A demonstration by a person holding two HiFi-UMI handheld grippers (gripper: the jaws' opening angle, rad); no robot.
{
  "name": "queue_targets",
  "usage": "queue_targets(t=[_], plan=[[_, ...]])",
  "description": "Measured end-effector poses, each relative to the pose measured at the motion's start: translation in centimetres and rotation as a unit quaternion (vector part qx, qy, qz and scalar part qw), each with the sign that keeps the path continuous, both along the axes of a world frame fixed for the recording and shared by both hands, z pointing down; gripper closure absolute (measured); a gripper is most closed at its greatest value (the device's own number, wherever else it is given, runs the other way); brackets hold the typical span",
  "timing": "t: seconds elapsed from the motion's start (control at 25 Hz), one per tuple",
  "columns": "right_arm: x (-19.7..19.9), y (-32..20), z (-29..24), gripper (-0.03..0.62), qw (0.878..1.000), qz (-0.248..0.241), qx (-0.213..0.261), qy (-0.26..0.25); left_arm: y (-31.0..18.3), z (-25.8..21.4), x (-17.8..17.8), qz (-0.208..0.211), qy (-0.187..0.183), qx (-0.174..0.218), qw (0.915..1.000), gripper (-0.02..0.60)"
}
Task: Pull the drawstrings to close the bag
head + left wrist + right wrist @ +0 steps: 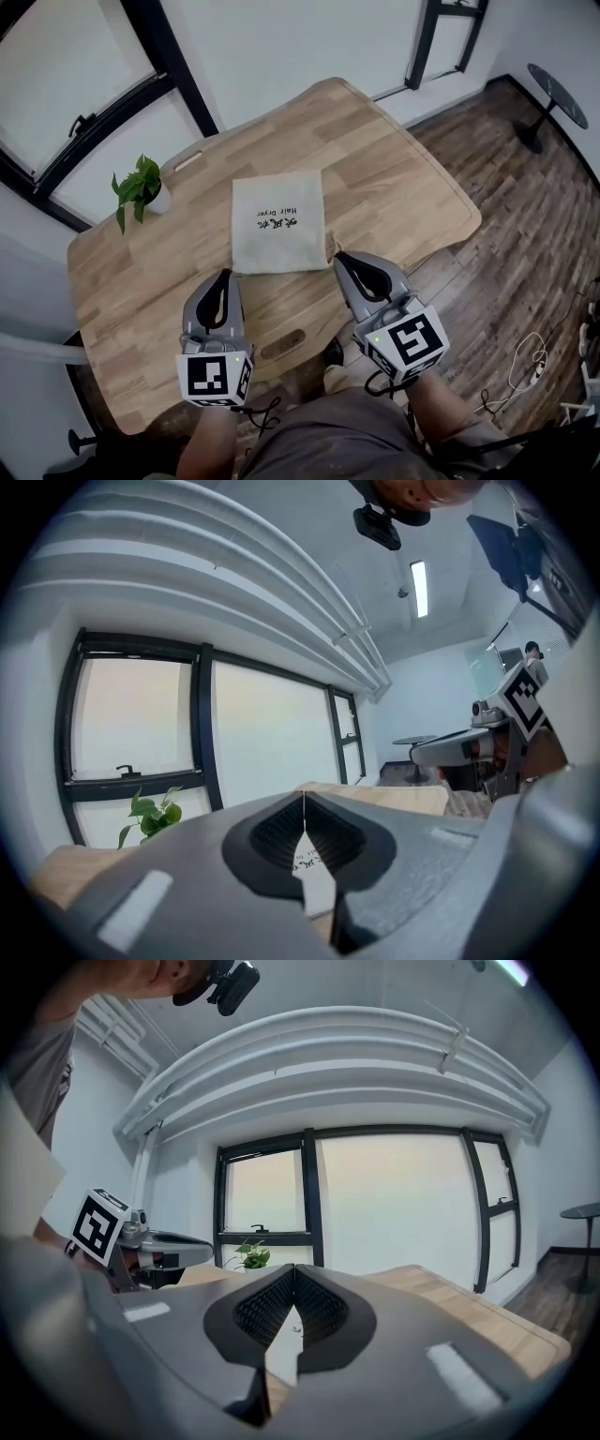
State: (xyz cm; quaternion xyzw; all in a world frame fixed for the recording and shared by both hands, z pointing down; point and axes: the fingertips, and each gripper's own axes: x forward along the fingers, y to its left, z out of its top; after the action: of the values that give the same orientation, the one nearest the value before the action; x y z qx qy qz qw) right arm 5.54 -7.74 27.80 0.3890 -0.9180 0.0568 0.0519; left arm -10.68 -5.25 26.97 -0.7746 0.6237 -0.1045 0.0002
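A cream cloth drawstring bag (277, 225) with black print lies flat in the middle of the wooden table (394, 178). Its short drawstring end (330, 246) sticks out at the near right corner. My right gripper (339, 255) is shut, its tip just beside that string end, and nothing shows between the jaws. My left gripper (223, 274) is shut too, hovering just short of the bag's near left corner. In the left gripper view (303, 795) and the right gripper view (294, 1267) the jaws meet, and a strip of the bag (315, 881) (279, 1352) shows below.
A small potted plant (141, 187) stands on the table left of the bag. Windows with black frames (169, 56) run behind the table. The table's near edge has a handle slot (281, 345). A wood floor (525, 244) lies to the right.
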Motion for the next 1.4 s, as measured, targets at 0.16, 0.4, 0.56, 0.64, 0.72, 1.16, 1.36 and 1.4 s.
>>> queue_targets(t=[0.16, 0.4, 0.56, 0.64, 0.72, 1.16, 1.36, 1.4], plan=[[0.0, -2.5, -0.9, 0.565, 1.0, -0.015, 0.014, -0.008, -2.1, -1.4, 0.5, -0.008, -0.009, 0.017, 0.9998, 0.578], [-0.1, -5.1, -2.5, 0.559, 0.998, -0.045, 0.041, -0.008, -4.5, -3.4, 0.5, -0.026, -0.014, 0.045, 0.9986, 0.578], [-0.4, -6.3, -1.9, 0.556, 0.998, -0.057, 0.039, -0.005, -5.5, -3.4, -0.2, -0.034, -0.016, 0.036, 0.9987, 0.578], [-0.6, -6.7, -1.4, 0.553, 0.997, -0.064, 0.037, -0.002, -5.9, -2.5, -0.7, -0.036, -0.016, 0.025, 0.9989, 0.578], [-0.8, -7.1, -0.7, 0.551, 0.997, -0.07, 0.033, 0.003, -6.3, -1.6, -1.3, -0.036, -0.013, 0.014, 0.9992, 0.578], [-2.8, -8.2, 7.0, 0.504, 0.991, -0.12, -0.026, 0.05, -9.2, 7.2, -4.3, 0.002, -0.001, -0.06, 0.9982, 0.58], [-3.6, -7.6, 12.4, 0.482, 0.985, -0.15, -0.052, 0.062, -9.8, 12.9, -6.0, 0.038, 0.008, -0.105, 0.9937, 0.532], [-3.6, -7.4, 13.5, 0.467, 0.984, -0.154, -0.056, 0.067, -9.6, 14.1, -6.3, 0.048, 0.01, -0.12, 0.9916, 0.488]])
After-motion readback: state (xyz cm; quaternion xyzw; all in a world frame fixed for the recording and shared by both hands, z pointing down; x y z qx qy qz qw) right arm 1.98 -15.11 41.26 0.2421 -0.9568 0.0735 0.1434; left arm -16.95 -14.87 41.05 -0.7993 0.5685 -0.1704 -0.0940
